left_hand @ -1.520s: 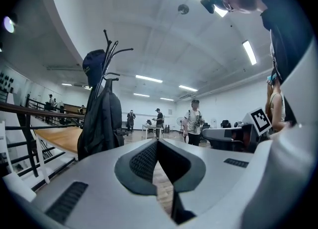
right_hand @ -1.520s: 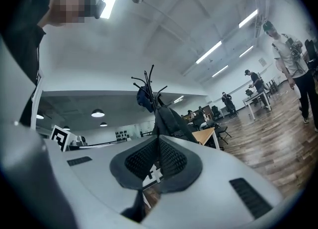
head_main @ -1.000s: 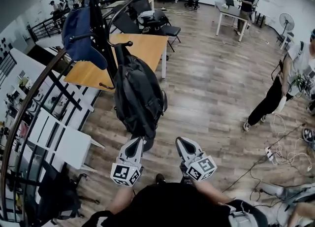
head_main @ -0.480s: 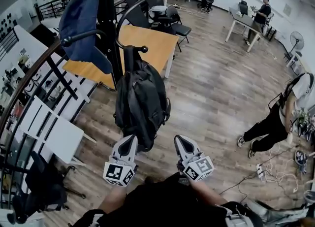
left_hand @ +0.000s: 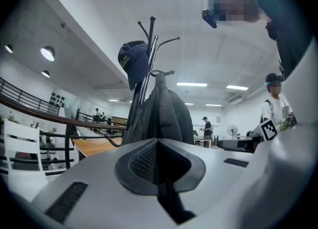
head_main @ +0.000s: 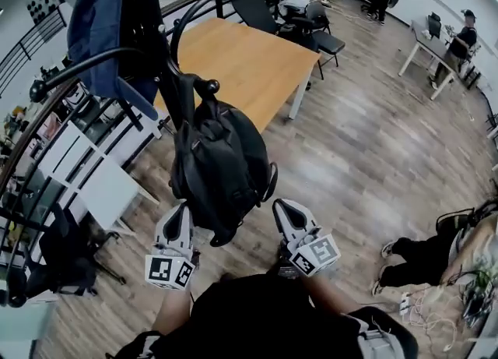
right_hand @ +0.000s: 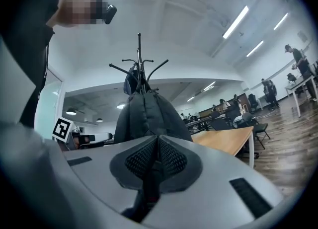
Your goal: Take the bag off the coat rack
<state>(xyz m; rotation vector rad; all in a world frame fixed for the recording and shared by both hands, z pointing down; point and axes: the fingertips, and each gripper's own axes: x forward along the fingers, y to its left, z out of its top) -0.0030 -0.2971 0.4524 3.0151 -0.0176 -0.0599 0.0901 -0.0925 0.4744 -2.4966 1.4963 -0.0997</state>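
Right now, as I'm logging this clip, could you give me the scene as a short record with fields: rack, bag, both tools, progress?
rack: black coat rack, blue item hung higher up
bag: black backpack, hung by its top loop on a hook
left tool: shut, empty, low in front of the bag
right tool: shut, empty, low in front of the bag
behind: wooden table
progress: bag still on the rack, not gripped
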